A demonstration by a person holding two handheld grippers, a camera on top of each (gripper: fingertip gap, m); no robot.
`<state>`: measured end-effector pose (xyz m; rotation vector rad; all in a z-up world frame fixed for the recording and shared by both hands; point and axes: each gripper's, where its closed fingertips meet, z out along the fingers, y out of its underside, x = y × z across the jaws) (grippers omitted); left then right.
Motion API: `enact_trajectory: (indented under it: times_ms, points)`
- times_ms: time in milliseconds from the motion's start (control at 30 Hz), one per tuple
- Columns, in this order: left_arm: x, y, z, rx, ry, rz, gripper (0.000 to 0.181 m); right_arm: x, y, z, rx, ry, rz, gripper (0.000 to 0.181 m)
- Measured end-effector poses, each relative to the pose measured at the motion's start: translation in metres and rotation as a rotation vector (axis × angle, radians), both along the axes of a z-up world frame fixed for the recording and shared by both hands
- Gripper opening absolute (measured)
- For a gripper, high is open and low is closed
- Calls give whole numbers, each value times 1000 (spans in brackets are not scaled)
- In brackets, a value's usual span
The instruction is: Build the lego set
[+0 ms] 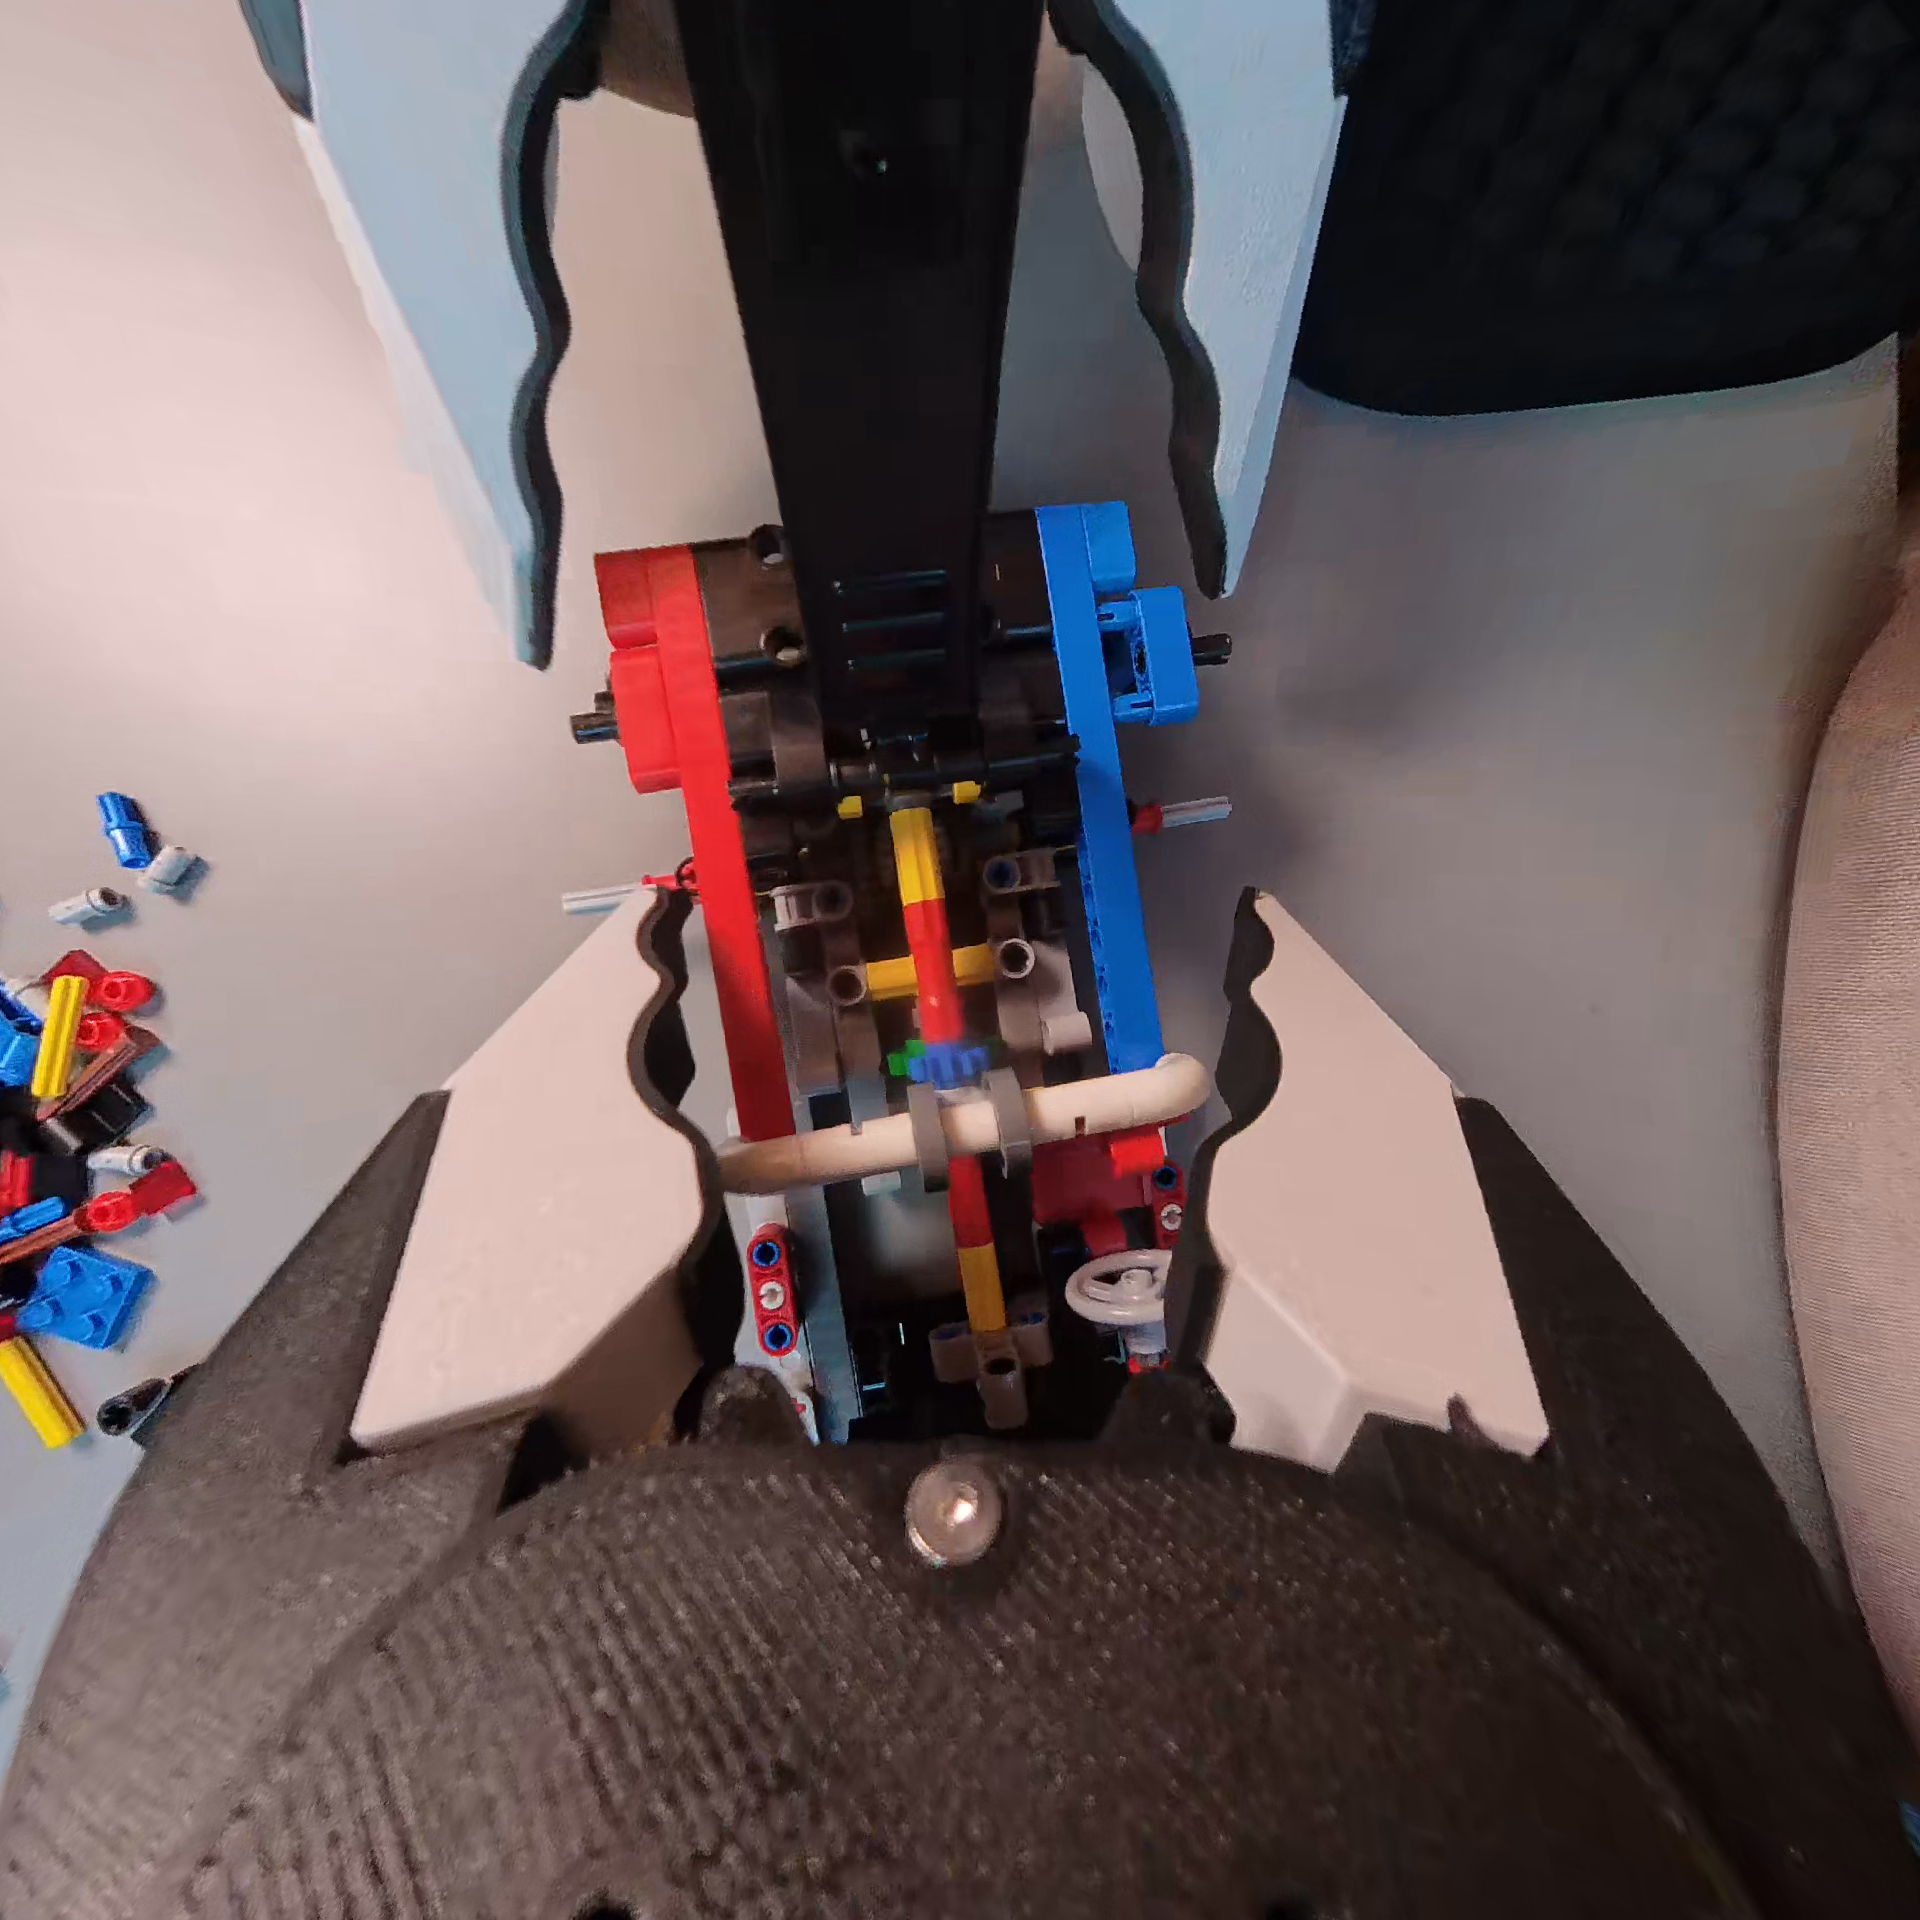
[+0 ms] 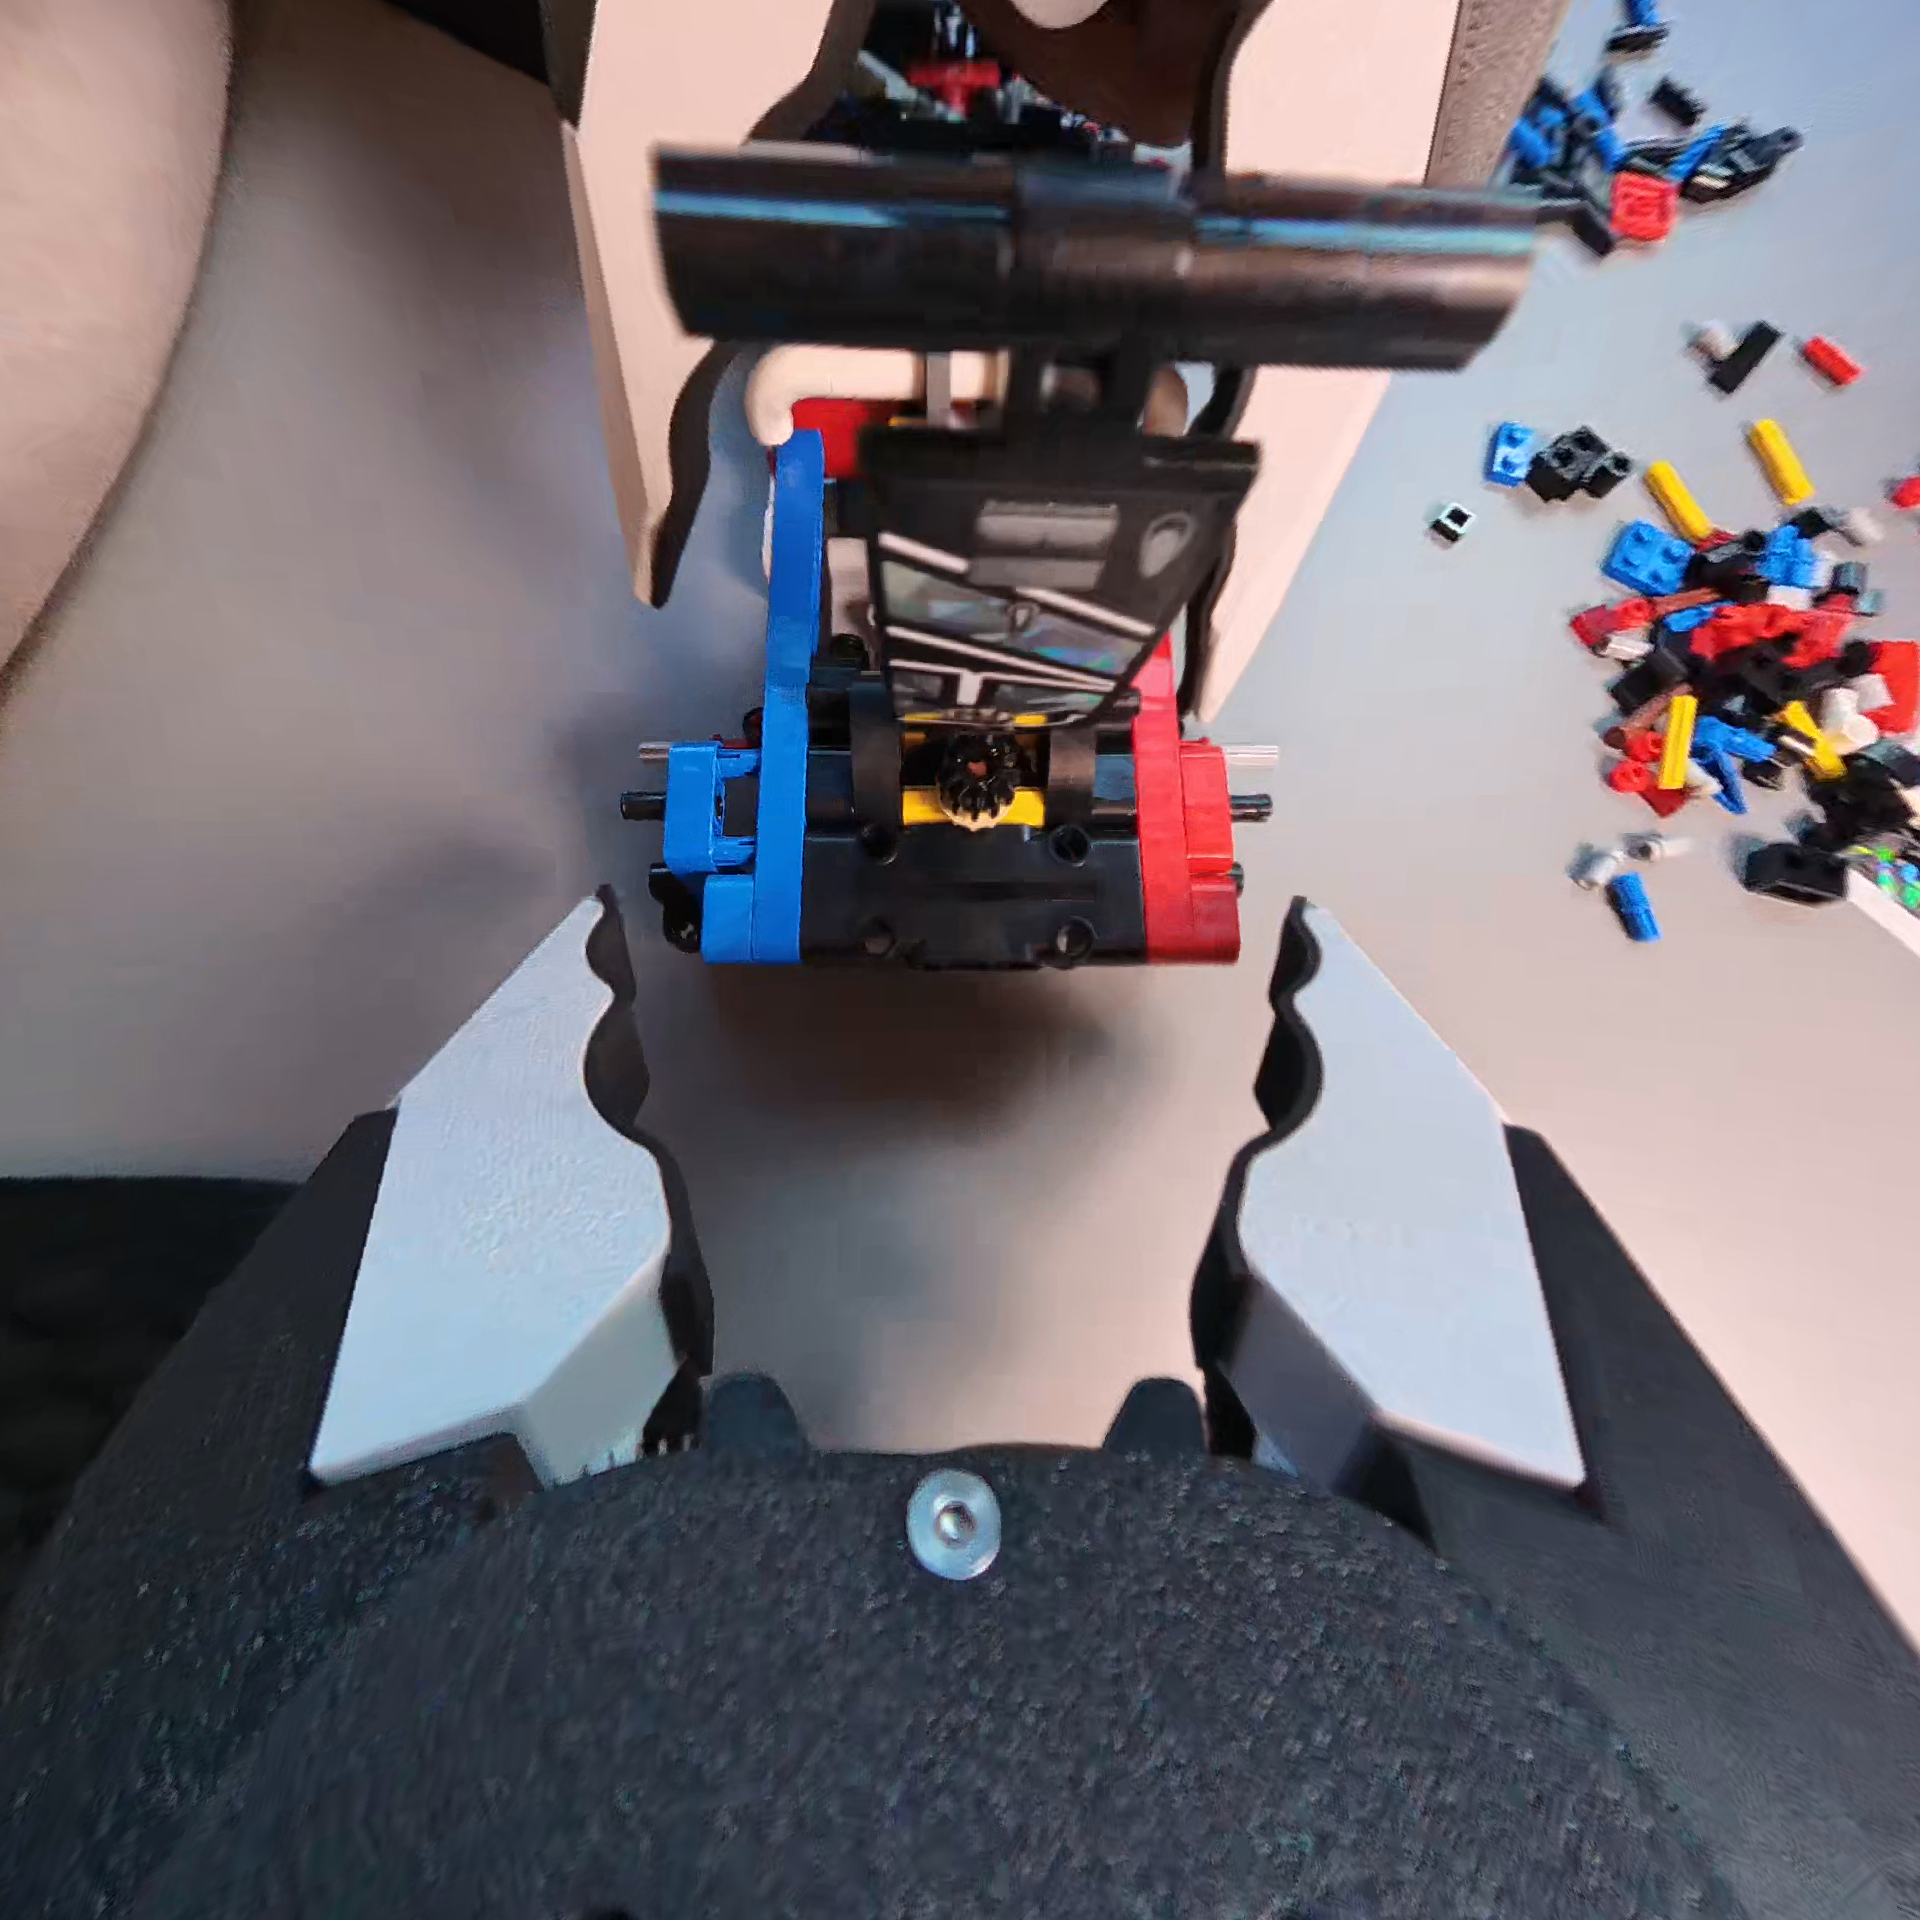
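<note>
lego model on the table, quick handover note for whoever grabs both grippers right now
Left gripper: shut on the half-built red, blue and black lego model, fingers clamping its sides near the curved grey tube.
Right gripper: open, empty, just short of the model's black end block.
Model: held over the pale table; black wing panel already on it.
Loose red, blue, yellow and black lego pieces lie heaped on the table beside it.
Done: frame, centre axle, steering wheel, wing.
Left: the loose pieces are not yet fitted; which goes next cannot be told.
</note>
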<state>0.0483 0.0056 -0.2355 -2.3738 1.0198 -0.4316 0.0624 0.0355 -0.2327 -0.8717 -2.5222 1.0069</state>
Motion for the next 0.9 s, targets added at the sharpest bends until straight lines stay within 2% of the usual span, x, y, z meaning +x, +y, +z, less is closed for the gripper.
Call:
enact_trajectory:
  times_ms: [100,433,567,667,900]
  points:
    - [1,2,1,24,-18,5,95,-2,0,0,-22,-8,43,102]
    - [0,4,-2,94,9,21,93,-3,0,-1,-12,15,1,100]
    - [8,9,9,129,-44,89,105,-3,-1,-1,7,17,-9,101]
    - [8,14,3,139,23,127,114,-1,-4,-2,16,15,-9,115]
    - [12,26,3,110,2,196,106,-4,-5,2,-30,22,-20,107]
